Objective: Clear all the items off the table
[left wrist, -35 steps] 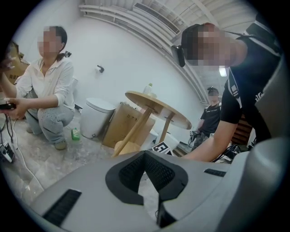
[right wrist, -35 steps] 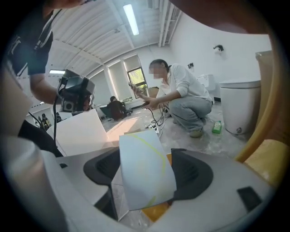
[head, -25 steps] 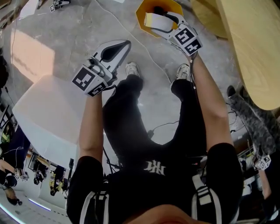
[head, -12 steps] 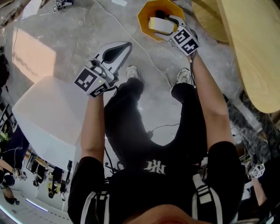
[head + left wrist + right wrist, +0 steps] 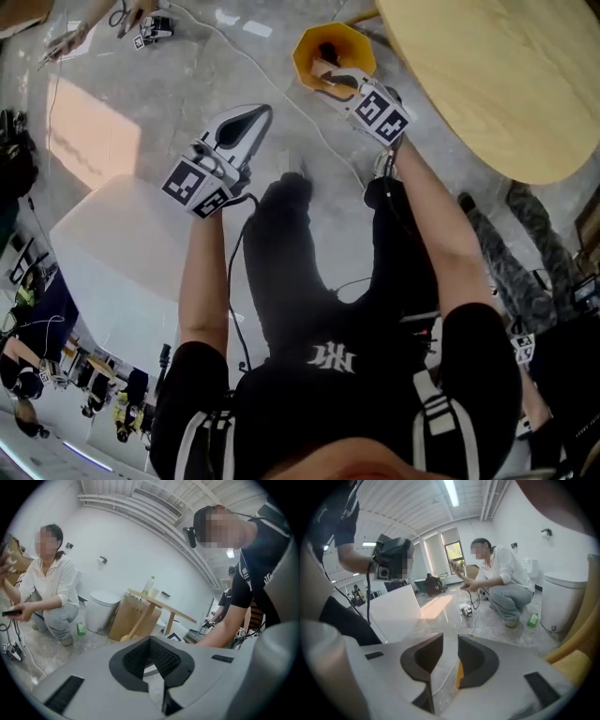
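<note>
At the rim of the orange bin (image 5: 302,54) the right gripper (image 5: 328,77) is held empty, its jaws just drawn closer yet apart, while the left gripper (image 5: 262,112), off to the bin's left, is clenched on nothing.

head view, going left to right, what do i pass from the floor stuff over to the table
large white flat panel on the floor → grey left gripper → yellow hexagonal bin → round light wooden tabletop

Bin (image 5: 303,56) orange; table (image 5: 487,75) pale wood; marker cubes (image 5: 197,187) blk/wht squares; floor (image 5: 187,66) grey marble.
</note>
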`<state>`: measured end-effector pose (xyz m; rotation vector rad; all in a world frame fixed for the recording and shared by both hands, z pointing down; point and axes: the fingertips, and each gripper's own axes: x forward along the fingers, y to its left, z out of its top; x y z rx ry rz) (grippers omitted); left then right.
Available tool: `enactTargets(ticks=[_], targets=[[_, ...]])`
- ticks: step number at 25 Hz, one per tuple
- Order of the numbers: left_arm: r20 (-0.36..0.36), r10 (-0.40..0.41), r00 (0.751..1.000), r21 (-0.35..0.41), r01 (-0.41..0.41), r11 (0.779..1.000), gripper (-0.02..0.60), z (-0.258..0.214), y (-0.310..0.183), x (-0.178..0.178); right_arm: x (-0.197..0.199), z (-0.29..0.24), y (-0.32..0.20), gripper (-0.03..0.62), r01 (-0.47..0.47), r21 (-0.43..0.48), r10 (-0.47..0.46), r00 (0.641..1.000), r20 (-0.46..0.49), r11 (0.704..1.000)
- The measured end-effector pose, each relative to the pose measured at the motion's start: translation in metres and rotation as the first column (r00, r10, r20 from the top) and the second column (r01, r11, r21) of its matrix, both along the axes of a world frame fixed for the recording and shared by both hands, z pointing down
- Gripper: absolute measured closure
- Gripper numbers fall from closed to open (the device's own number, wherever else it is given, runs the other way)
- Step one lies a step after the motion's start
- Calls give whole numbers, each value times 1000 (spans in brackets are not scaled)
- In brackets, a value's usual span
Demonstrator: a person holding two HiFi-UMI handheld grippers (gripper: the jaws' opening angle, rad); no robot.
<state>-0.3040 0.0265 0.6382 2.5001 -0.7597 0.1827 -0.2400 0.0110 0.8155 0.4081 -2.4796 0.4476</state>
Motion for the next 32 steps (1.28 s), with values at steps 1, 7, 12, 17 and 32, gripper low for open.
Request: enactTargets(ticks=[1,7,12,17,32], targets=[[-2,5,1000,1,-5,1000,569,-20,3,0,-8,-30,10,520,2,-2,-2,999,39,1000],[-72,67,995,58,-63,996,569,-166,-7,33,-11,-252,40,588,-109,27,96,950,297,994],[-191,161,968,147,-134,980,568,-292,-22,99,74,-387,44,588,-282,117,230,915,331,952],[-192,286,939,239,-238,941,569,-360,-23,155,149,-457,41,588,-447,202,369,869,330,872],[-103,383,918,242,-350,905,569,-392,-11,290,345,-568,74,577,-638,290,470,742,478,713]])
